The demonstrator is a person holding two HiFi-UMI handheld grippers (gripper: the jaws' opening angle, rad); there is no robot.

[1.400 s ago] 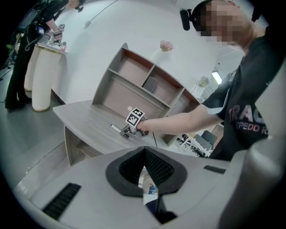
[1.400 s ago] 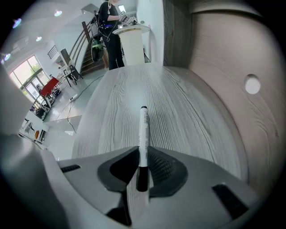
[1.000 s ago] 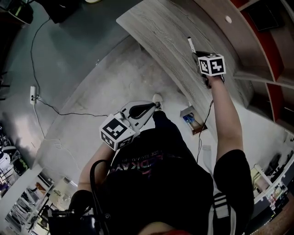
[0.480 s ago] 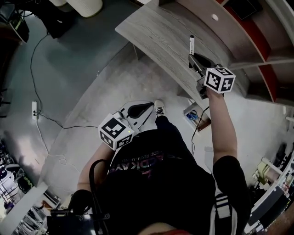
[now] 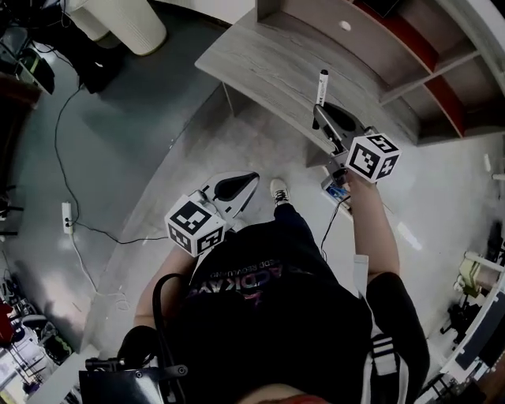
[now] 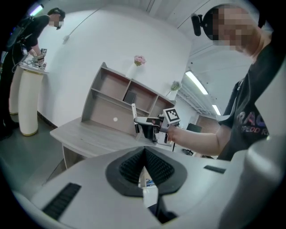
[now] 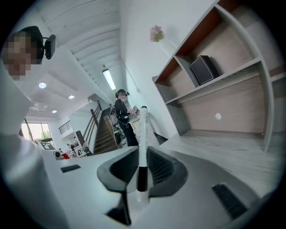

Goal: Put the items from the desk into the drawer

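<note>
A white marker with a black band (image 5: 321, 84) (image 7: 142, 147) stands upright between the jaws of my right gripper (image 5: 319, 113) (image 7: 142, 154), which is shut on it above the front edge of the grey wooden desk (image 5: 260, 55). The same marker (image 6: 133, 117) shows in the left gripper view, lifted off the desk top (image 6: 89, 134). Below the desk edge an open drawer (image 5: 334, 188) shows something blue inside. My left gripper (image 5: 251, 178) (image 6: 144, 154) hangs lower, near the person's waist, shut with nothing in it.
A shelf unit (image 5: 371, 47) (image 7: 214, 89) stands on the back of the desk, with a black box (image 7: 203, 69) in one compartment. A white cylindrical bin (image 5: 126, 24) stands to the left of the desk. A cable and power strip (image 5: 67, 213) lie on the floor.
My right gripper has lifted the marker off the desk and drawn it back towards the desk's front edge. The left gripper has stayed by the waist.
</note>
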